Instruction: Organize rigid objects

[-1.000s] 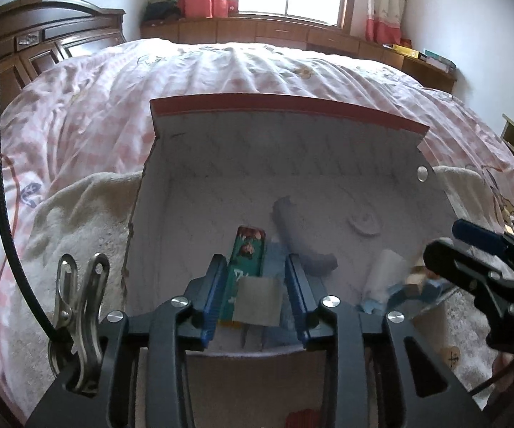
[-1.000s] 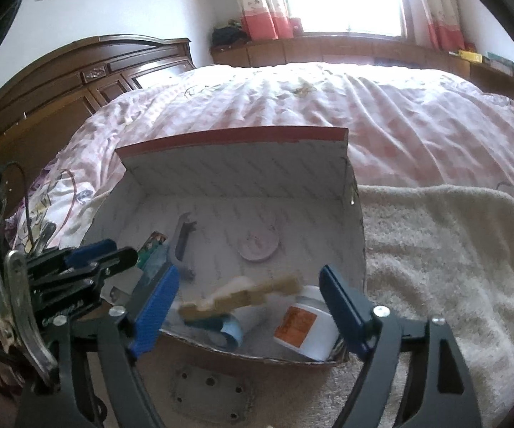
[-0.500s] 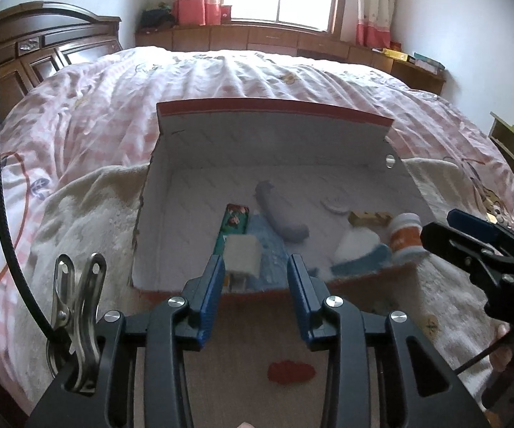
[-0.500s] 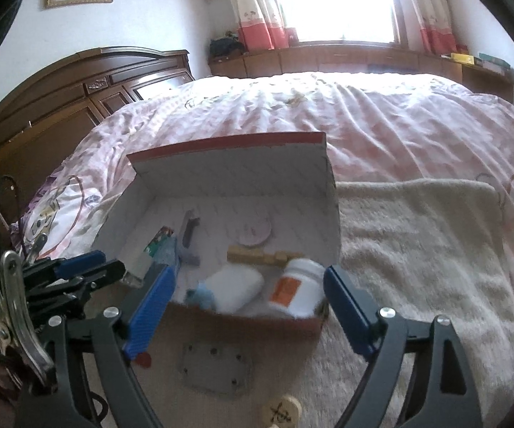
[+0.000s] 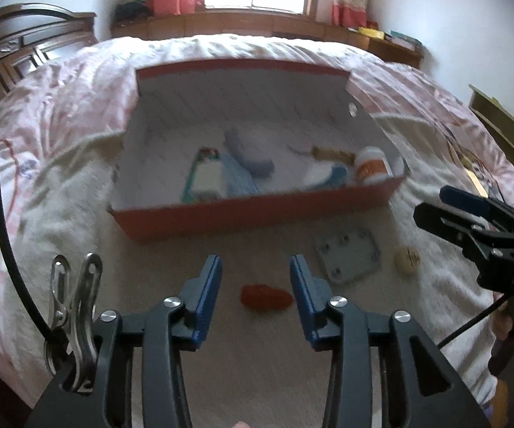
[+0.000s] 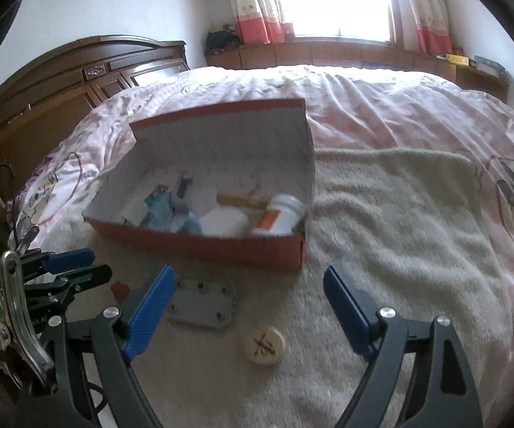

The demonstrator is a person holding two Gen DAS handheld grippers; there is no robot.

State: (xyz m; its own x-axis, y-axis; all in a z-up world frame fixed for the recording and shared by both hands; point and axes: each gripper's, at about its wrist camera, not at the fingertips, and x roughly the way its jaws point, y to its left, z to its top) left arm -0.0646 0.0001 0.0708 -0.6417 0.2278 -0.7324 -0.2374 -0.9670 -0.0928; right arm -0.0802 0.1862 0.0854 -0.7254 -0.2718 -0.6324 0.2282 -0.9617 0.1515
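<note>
A red cardboard box [image 5: 257, 214] with its lid up stands on a cream towel on the bed. Inside lie a white block [image 5: 207, 178] on a green packet, a grey piece [image 5: 250, 157], a wooden stick [image 5: 332, 153] and a white bottle [image 5: 371, 167] with an orange label. My left gripper [image 5: 255, 285] hovers in front of the box with its jaws opening and nothing gripped. A small red object [image 5: 266, 296] lies on the towel below it. My right gripper [image 6: 250, 306] stands open and empty above a round wooden chess piece [image 6: 264, 346] and a grey metal plate [image 6: 201, 303].
The cream towel [image 6: 399, 232] reaches far to the right of the box [image 6: 200, 242]. A pink quilt covers the bed beyond. Dark wooden furniture stands at the left, a window sill with books at the back.
Both grippers have drawn back from the box to the towel in front of it. The left one let go of the white block inside the box, and its jaws have widened.
</note>
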